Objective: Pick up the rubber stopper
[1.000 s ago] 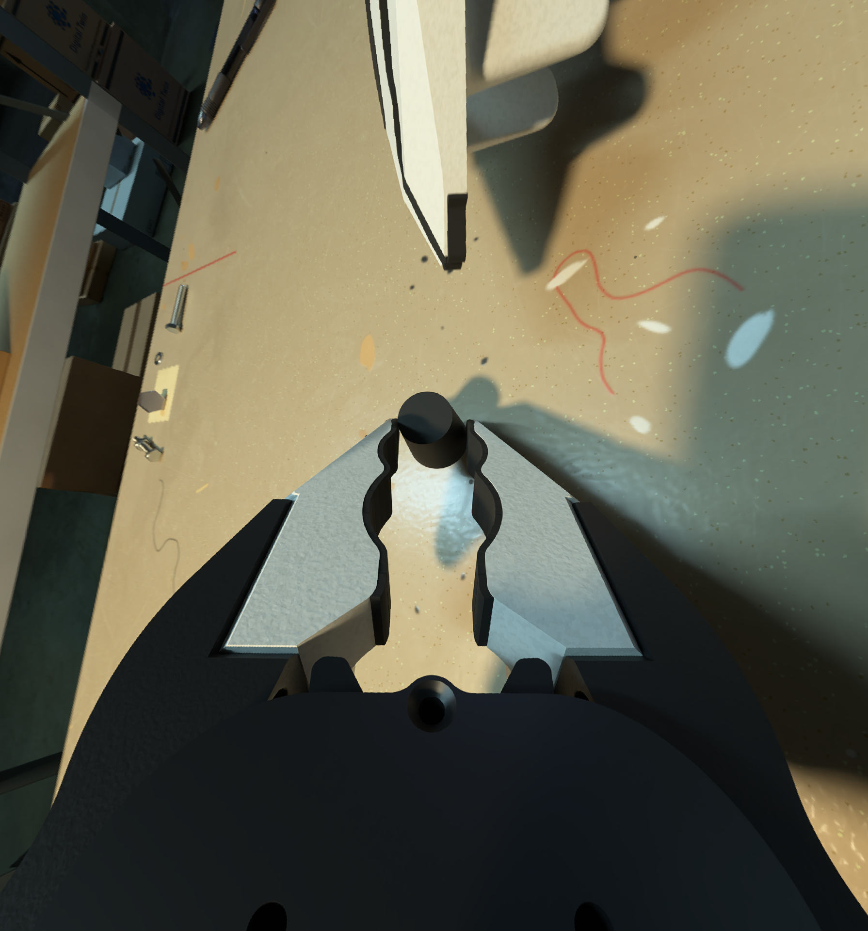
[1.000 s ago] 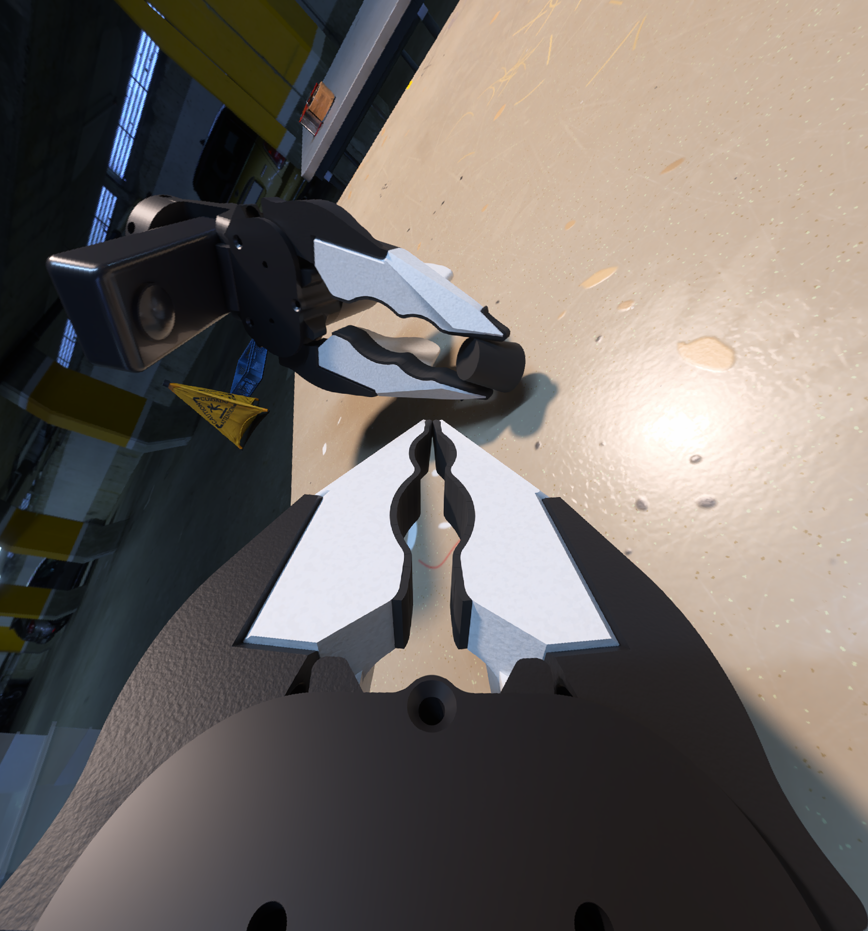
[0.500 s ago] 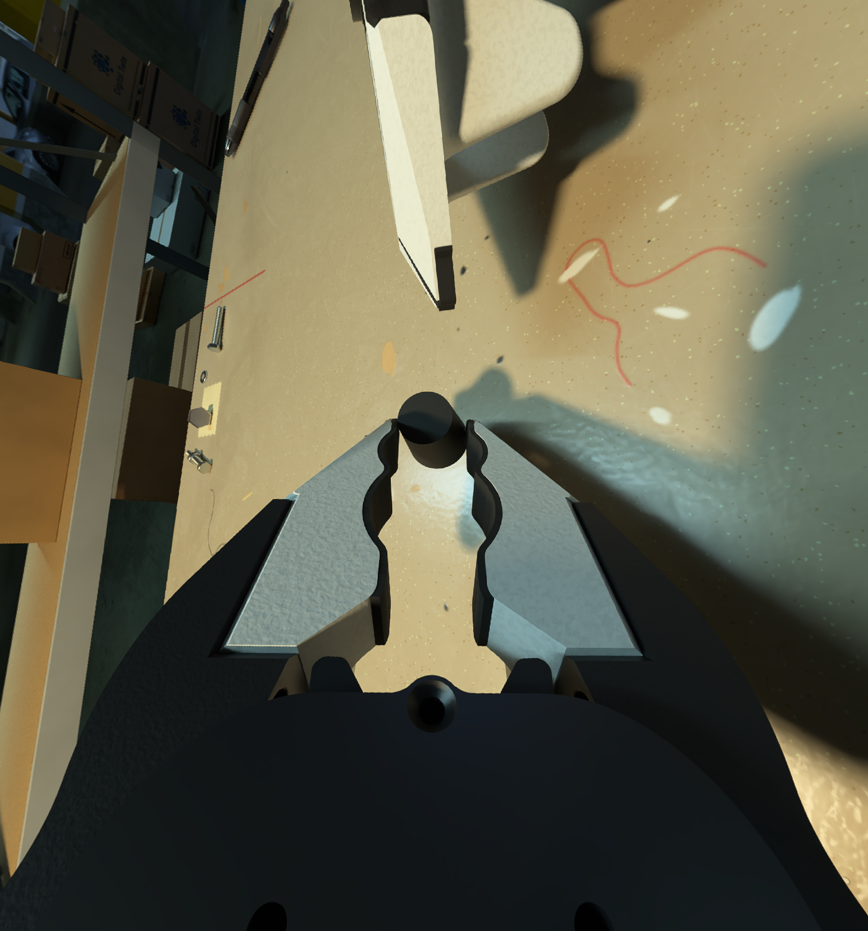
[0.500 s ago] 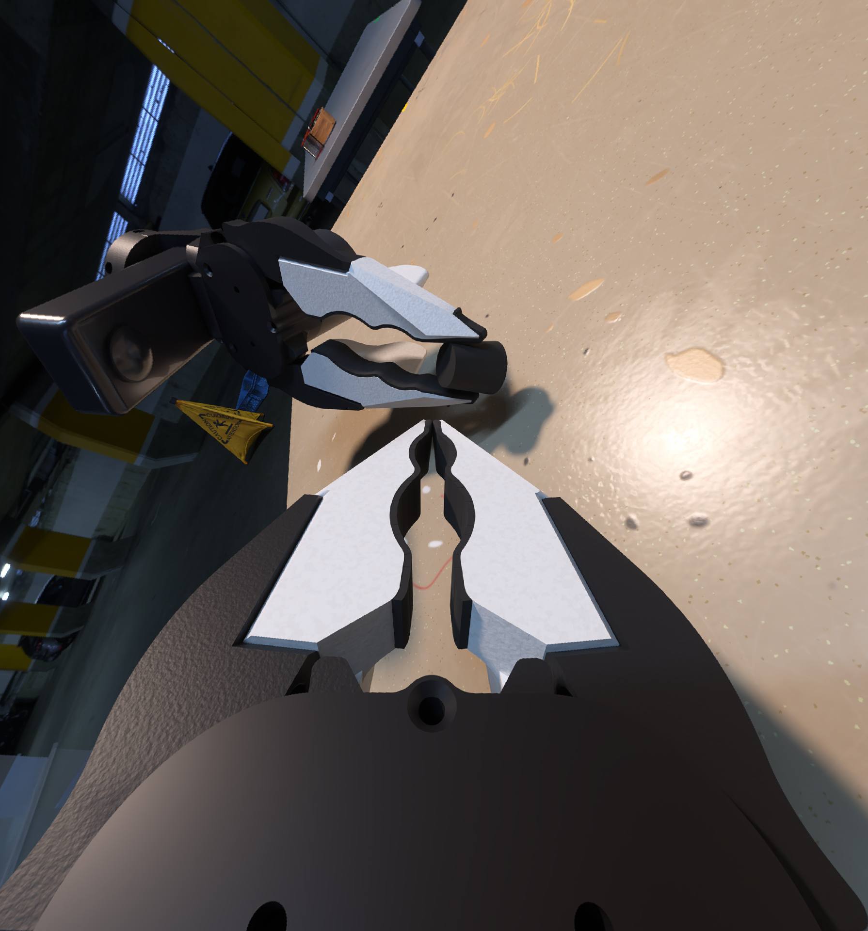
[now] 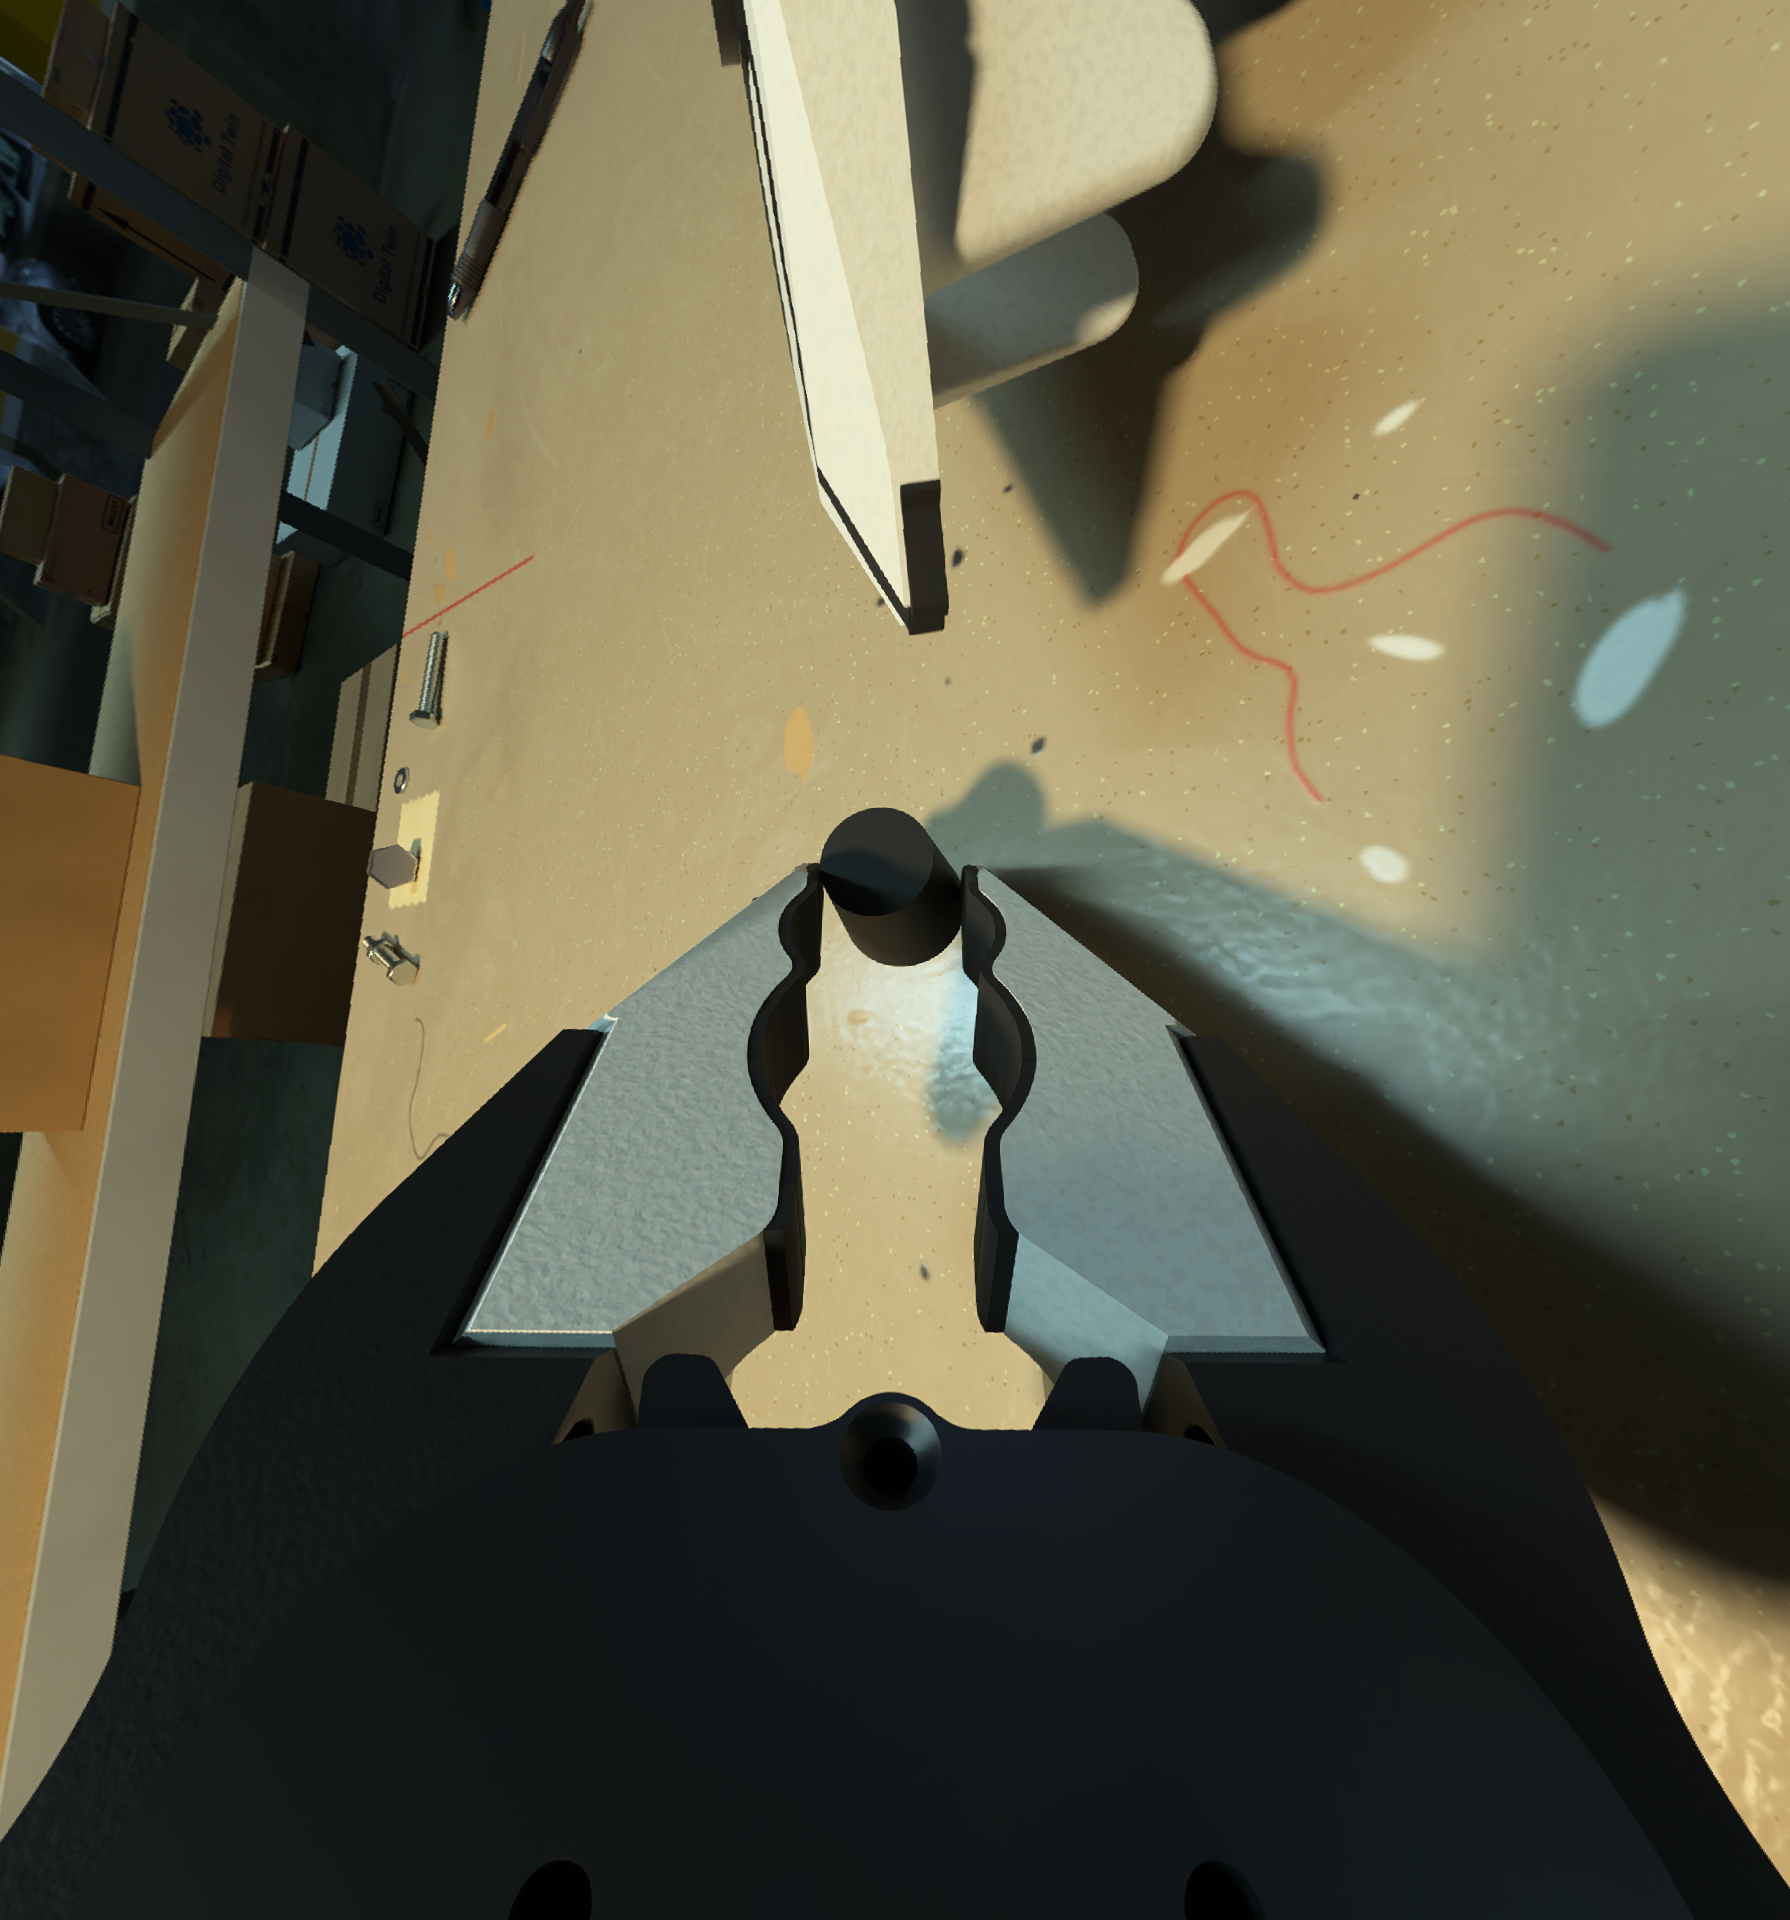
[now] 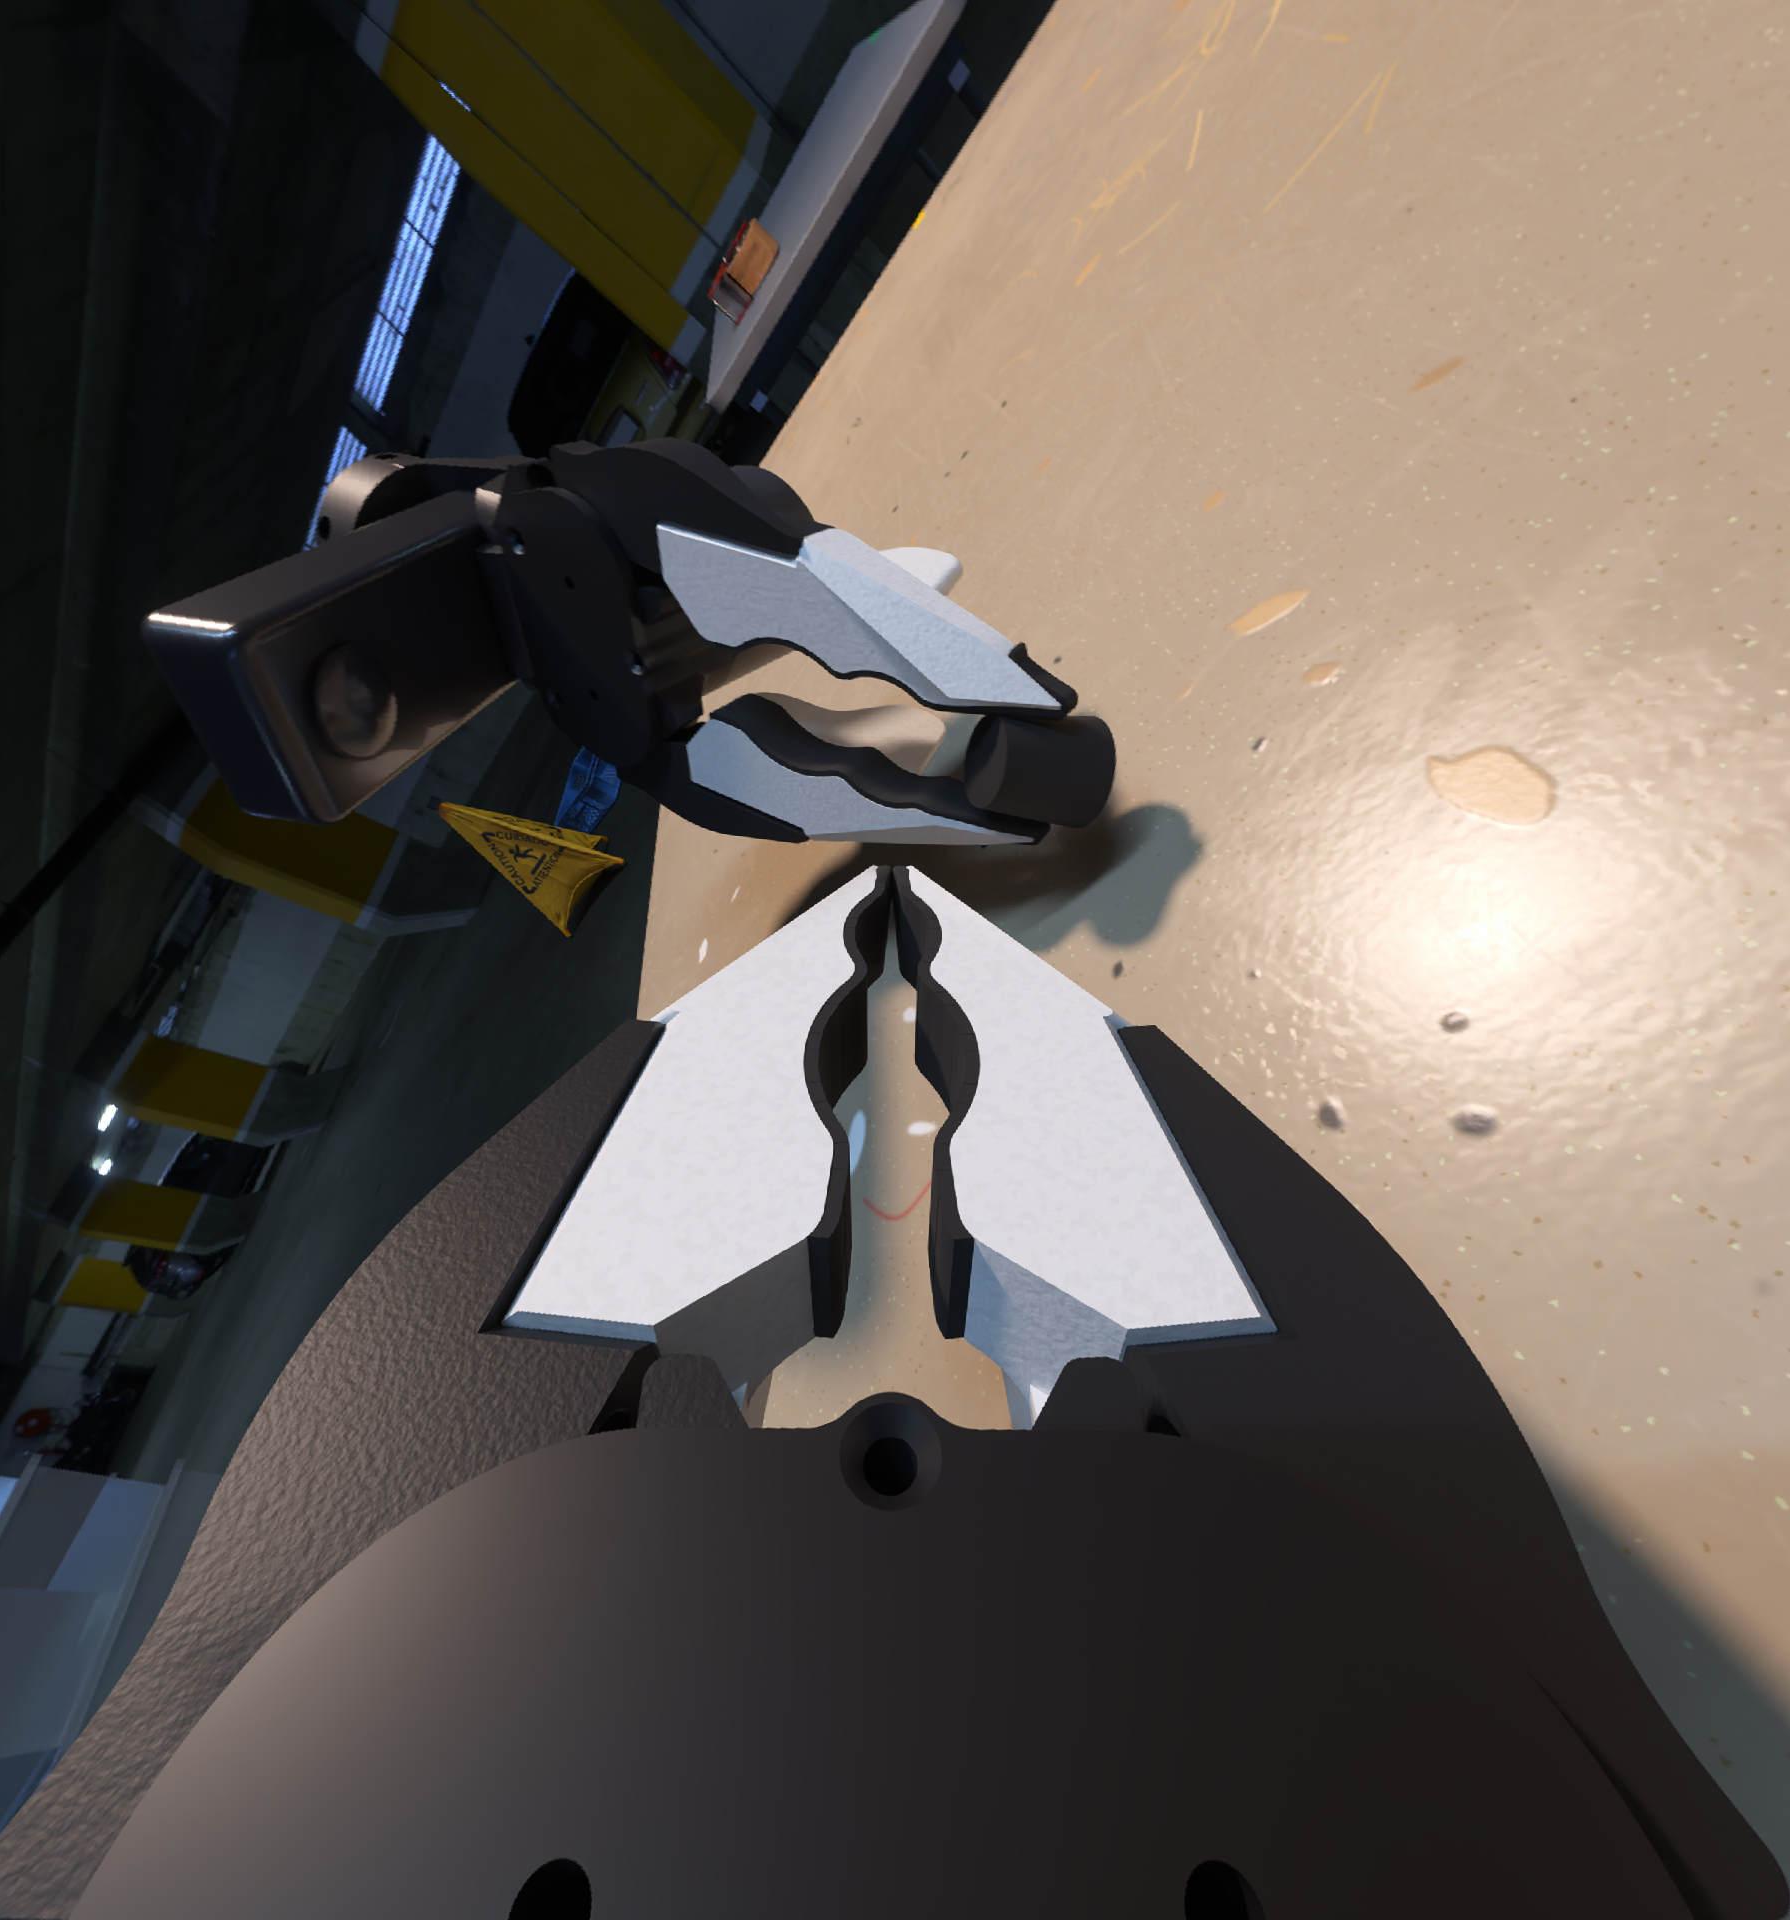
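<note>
Black rubber, short and cylindrical: the rubber stopper (image 5: 886,888) sits pinched at the very tips of the left claw (image 5: 889,883), one round end facing the camera. In the right wrist view the same stopper (image 6: 1042,771) is held clear of the tabletop (image 6: 1493,416), with its shadow thrown on the surface below. I judge it light, slightly yielding and grippy rather than slick, so the pads should bite well. The hold is right at the fingertips, though, across the curved side wall, and a deeper seat in the scalloped pads would resist rolling better. Nothing about it looks fragile.

Going left to right in the left wrist view: shelving with cardboard boxes (image 5: 236,177) stands past the table edge, then a bolt (image 5: 429,681) and small nuts (image 5: 392,956) lie near that edge. A dark pen-like tool (image 5: 517,156) lies farther up. At centre is the held stopper, with the pale finger of the right claw (image 5: 849,312) above it. To the right a red thread (image 5: 1390,582) curls among pale flecks, partly in shadow.

The tabletop is tan, speckled and scuffed, with a glossy glare patch. The right claw (image 6: 889,883) is empty, its tips nearly meeting. Beyond lies a dim hall with yellow-banded pillars (image 6: 558,135) and a yellow caution sign (image 6: 532,857).
</note>
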